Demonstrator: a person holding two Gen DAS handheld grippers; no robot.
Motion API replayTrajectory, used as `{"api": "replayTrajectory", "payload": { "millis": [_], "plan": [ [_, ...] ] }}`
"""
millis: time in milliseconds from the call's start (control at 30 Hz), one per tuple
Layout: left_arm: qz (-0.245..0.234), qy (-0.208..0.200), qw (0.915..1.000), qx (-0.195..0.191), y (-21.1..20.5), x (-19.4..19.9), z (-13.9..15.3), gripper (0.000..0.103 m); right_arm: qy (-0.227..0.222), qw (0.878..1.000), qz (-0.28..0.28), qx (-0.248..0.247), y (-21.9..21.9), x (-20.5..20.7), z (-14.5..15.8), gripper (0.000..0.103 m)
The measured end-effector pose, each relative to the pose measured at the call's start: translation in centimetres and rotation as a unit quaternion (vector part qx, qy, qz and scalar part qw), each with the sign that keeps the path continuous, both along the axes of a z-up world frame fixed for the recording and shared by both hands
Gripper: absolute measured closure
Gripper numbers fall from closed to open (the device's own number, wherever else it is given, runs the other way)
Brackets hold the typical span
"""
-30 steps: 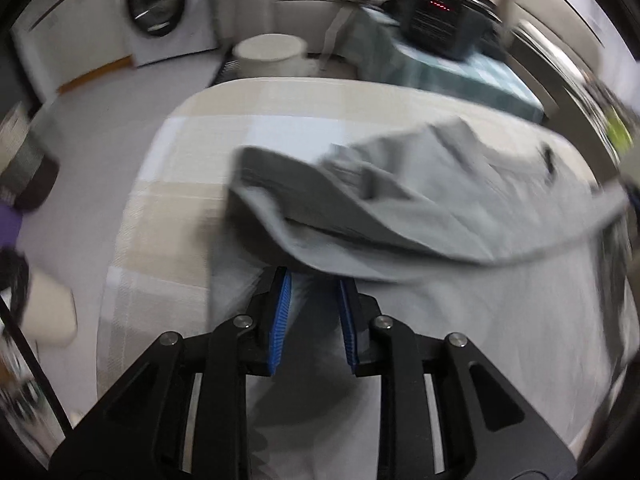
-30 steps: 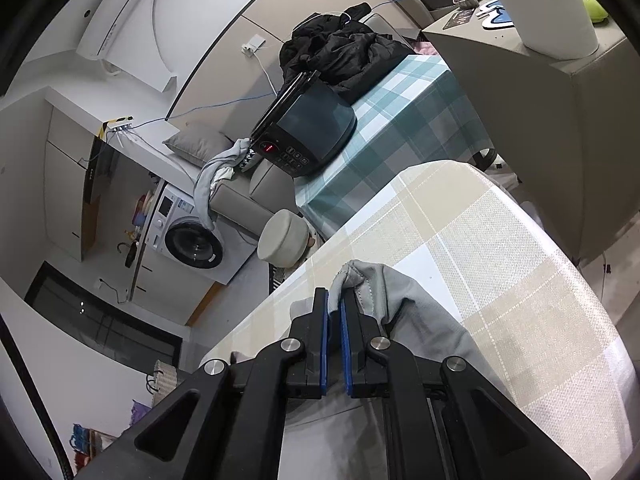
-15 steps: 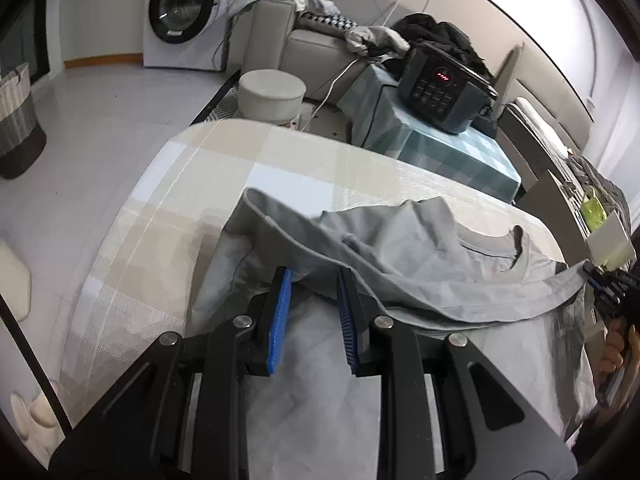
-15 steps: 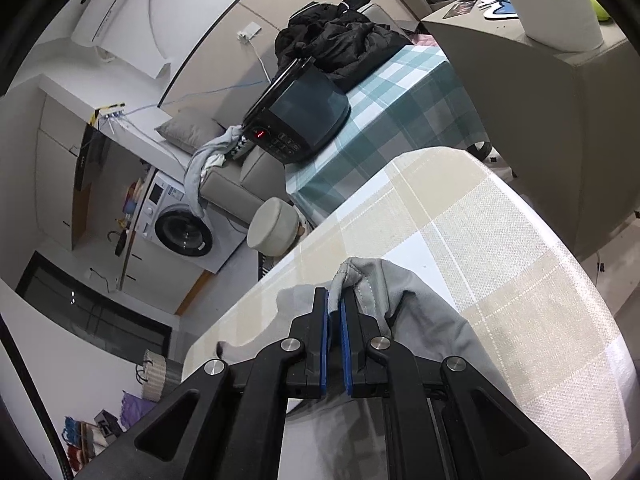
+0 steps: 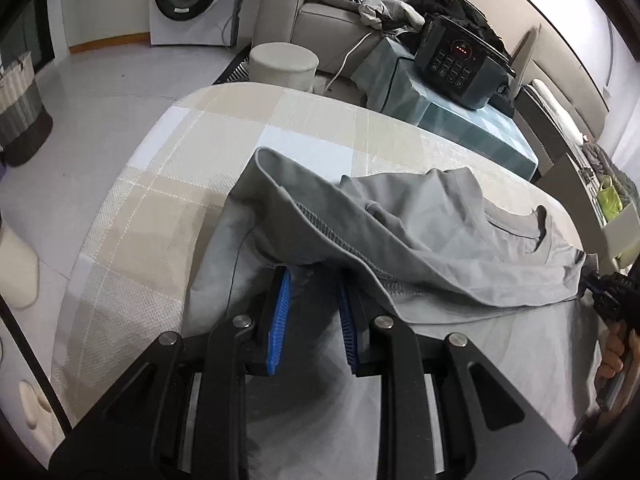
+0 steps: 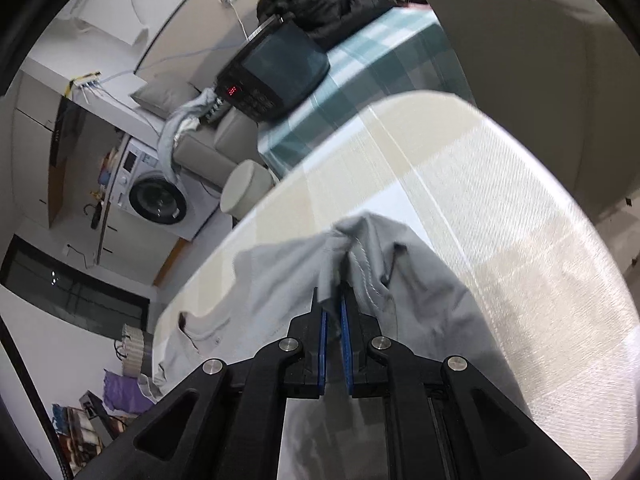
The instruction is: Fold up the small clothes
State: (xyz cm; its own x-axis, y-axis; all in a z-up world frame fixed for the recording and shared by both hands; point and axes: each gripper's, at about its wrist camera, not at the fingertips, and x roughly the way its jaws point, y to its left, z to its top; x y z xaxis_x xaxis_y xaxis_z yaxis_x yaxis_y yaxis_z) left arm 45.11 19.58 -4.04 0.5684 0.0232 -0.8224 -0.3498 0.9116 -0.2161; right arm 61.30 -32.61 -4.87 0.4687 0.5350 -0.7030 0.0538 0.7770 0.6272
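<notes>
A grey T-shirt (image 5: 420, 216) lies on the table with the beige checked cloth (image 5: 168, 184), its hem side lifted and folded over toward the collar. My left gripper (image 5: 314, 276) is shut on a bunch of the hem, which drapes over and hides its fingertips. From there the hem runs taut to the right edge of the left wrist view, where my right gripper (image 5: 600, 286) and a hand (image 5: 612, 356) show. In the right wrist view, my right gripper (image 6: 334, 304) is shut on the other hem corner of the T-shirt (image 6: 420, 292), low over the table (image 6: 500, 200).
Behind the table stands a lower table with a teal checked cloth (image 5: 472, 120), carrying a dark appliance (image 5: 460, 64) with a red display. A round stool (image 5: 282, 64), a sofa (image 5: 320, 24), a washing machine (image 5: 184, 0) and a basket (image 5: 20, 108) stand on the floor beyond.
Both grippers have come down a little with the hem still in them. The lifted fold now hangs lower over the rest of the shirt, and the right wrist view has tipped toward the table.
</notes>
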Motion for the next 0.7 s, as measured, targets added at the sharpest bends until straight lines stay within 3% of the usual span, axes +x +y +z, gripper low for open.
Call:
{"api": "replayTrajectory", "payload": {
  "millis": [300, 500, 633, 700],
  "plan": [
    [0.027, -0.026, 0.9991, 0.021, 0.3, -0.5, 1.7, 0.083, -0.046, 0.999, -0.026, 0.012, -1.2, -1.0, 2.7, 0.094],
    [0.052, -0.04, 0.9978, 0.008, 1.9, -1.6, 3.4, 0.082, -0.082, 0.996, -0.033, 0.014, -2.7, -1.8, 5.2, 0.078],
    [0.024, -0.042, 0.9988, 0.011, 1.0, -1.9, 5.1, 0.082, -0.062, 0.998, 0.003, -0.029, -2.5, -1.7, 6.0, 0.078],
    [-0.008, -0.052, 0.9985, 0.018, -0.6, -2.2, 6.3, 0.082, -0.045, 0.999, 0.016, -0.026, -2.4, -1.6, 6.0, 0.078]
  ]
}}
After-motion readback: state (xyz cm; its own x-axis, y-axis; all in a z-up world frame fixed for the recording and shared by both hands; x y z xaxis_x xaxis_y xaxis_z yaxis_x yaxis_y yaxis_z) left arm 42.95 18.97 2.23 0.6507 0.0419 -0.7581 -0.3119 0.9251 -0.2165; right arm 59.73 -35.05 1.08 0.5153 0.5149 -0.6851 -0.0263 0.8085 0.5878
